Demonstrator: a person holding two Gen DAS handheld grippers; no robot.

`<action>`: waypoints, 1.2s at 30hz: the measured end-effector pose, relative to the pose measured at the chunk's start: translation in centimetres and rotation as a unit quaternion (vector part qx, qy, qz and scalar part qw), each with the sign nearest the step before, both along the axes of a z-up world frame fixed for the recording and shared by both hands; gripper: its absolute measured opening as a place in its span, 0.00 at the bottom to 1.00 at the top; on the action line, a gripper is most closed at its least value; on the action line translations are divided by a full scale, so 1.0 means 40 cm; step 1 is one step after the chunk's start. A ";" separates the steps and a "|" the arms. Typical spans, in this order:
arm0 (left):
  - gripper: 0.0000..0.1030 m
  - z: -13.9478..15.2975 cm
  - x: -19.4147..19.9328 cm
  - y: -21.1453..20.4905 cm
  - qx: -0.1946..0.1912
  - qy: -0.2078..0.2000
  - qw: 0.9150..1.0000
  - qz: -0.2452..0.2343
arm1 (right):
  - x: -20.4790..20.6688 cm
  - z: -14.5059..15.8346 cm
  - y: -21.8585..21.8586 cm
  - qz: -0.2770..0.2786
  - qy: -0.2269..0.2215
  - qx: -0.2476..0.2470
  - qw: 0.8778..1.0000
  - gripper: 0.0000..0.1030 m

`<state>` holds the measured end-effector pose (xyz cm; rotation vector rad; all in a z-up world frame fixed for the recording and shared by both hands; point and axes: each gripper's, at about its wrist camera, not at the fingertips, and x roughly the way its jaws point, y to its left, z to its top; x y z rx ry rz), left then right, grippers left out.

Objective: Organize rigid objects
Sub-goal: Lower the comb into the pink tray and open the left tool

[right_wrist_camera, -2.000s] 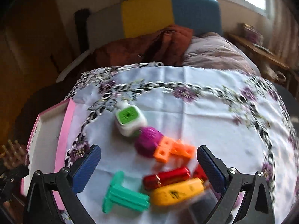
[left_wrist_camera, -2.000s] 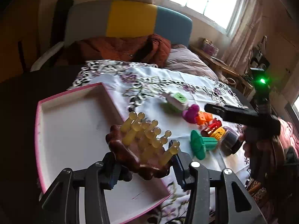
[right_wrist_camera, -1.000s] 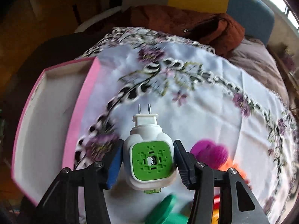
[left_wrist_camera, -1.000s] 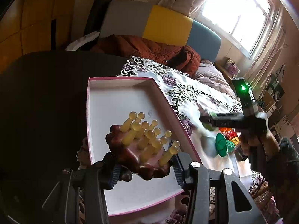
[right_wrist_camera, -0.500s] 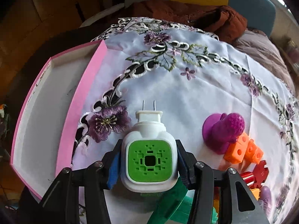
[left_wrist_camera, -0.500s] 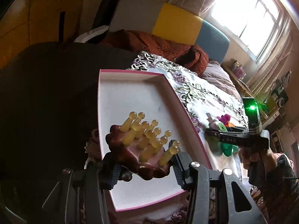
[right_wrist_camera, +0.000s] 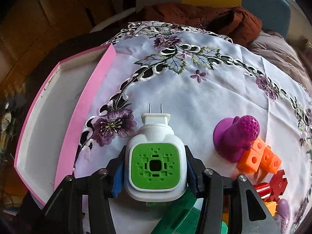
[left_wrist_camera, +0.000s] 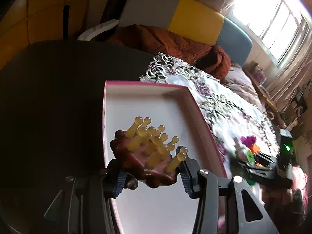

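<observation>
Plug-in unit (right_wrist_camera: pixel 155 165), white w/ green square face, is pinched betw. the right gripper (right_wrist_camera: pixel 155 172) jaws, pads pressing its two sides; long axis runs away from the cam, two metal prongs at the far end pointing out over the cloth (right_wrist_camera: pixel 204 101); no readable writing on the green face, only a pattern of small square cut-outs round a central hole; it sits above the cloth, just right of the pink tray (right_wrist_camera: pixel 85 105) wall. Left gripper (left_wrist_camera: pixel 151 170) jaws pinch a brown massager (left_wrist_camera: pixel 144 161) by its base edges; its yellow knob-tipped pegs point up and away from the cam, tilted toward upper left; it's held over the tray (left_wrist_camera: pixel 148 105) white floor, near side; can't tell if it touches the floor. No brand or label legible on either item. Right of the unit on the cloth: purple toy (right_wrist_camera: pixel 237 136) lying on its side, dimpled head to the right, touching an orange block (right_wrist_camera: pixel 259 159); red piece (right_wrist_camera: pixel 276 181) below that w/ a faint mark, too small to read; green piece (right_wrist_camera: pixel 179 214) under the right gripper, partly hidden. Brown jacket (right_wrist_camera: pixel 204 15) lies beyond the cloth. In the left view the right gripper (left_wrist_camera: pixel 253 165) shows blurred at far right, a green light (left_wrist_camera: pixel 288 147) on its body.
</observation>
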<state>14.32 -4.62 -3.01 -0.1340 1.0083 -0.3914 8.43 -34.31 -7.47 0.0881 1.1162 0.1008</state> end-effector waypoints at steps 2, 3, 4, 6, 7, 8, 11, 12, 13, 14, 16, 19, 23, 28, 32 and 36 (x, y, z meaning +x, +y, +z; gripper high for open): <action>0.46 -0.003 0.042 -0.011 0.012 -0.004 1.000 -0.005 | -0.001 0.000 0.006 0.003 0.000 -0.008 1.000 0.51; 0.46 -0.005 0.067 -0.017 0.020 -0.004 1.000 -0.004 | -0.001 0.000 0.008 0.004 0.000 -0.012 1.000 0.51; 0.46 -0.010 0.087 -0.022 0.024 -0.002 1.000 -0.005 | -0.001 0.001 0.009 0.004 0.000 -0.014 1.000 0.51; 0.46 -0.018 0.119 -0.030 0.031 -0.001 1.000 -0.007 | 0.000 0.000 0.008 0.005 0.001 -0.015 1.000 0.51; 0.46 -0.025 0.139 -0.035 0.039 -0.001 0.999 -0.006 | 0.000 0.000 0.008 0.005 0.000 -0.015 1.000 0.51; 0.46 -0.030 0.153 -0.038 0.043 0.000 0.999 -0.007 | 0.001 0.000 0.008 0.005 0.001 -0.016 1.000 0.51; 0.46 -0.050 0.194 -0.047 0.050 0.008 0.999 -0.009 | 0.001 -0.001 0.010 0.006 0.001 -0.019 1.000 0.51; 0.46 -0.057 0.205 -0.050 0.055 0.010 0.998 -0.011 | 0.001 -0.001 0.010 0.007 0.001 -0.020 1.000 0.51; 0.47 -0.066 0.218 -0.054 0.067 0.012 0.998 -0.009 | 0.002 -0.002 0.011 0.007 0.001 -0.020 1.000 0.51; 0.46 -0.073 0.225 -0.054 0.071 0.015 0.997 -0.007 | 0.002 -0.001 0.010 0.007 0.002 -0.020 1.000 0.51; 0.47 -0.086 0.238 -0.053 0.073 0.023 0.997 -0.006 | 0.003 -0.001 0.011 0.007 0.001 -0.020 1.000 0.51; 0.47 -0.103 0.245 -0.055 0.092 0.031 0.995 -0.007 | 0.002 -0.001 0.011 0.007 0.001 -0.020 1.000 0.51; 0.48 -0.102 0.236 -0.046 0.097 0.030 0.995 -0.001 | 0.001 -0.001 0.011 0.006 0.001 -0.019 1.000 0.51; 0.52 -0.070 0.212 -0.029 0.090 0.021 0.996 0.001 | 0.001 -0.001 0.009 0.004 0.000 -0.016 1.000 0.51; 0.52 -0.024 0.163 -0.012 0.086 -0.003 0.996 0.004 | 0.001 -0.001 0.007 0.002 -0.002 -0.013 1.000 0.51; 0.52 0.013 0.072 0.012 0.088 -0.025 0.996 0.007 | 0.000 -0.001 0.009 0.001 -0.004 -0.015 1.000 0.51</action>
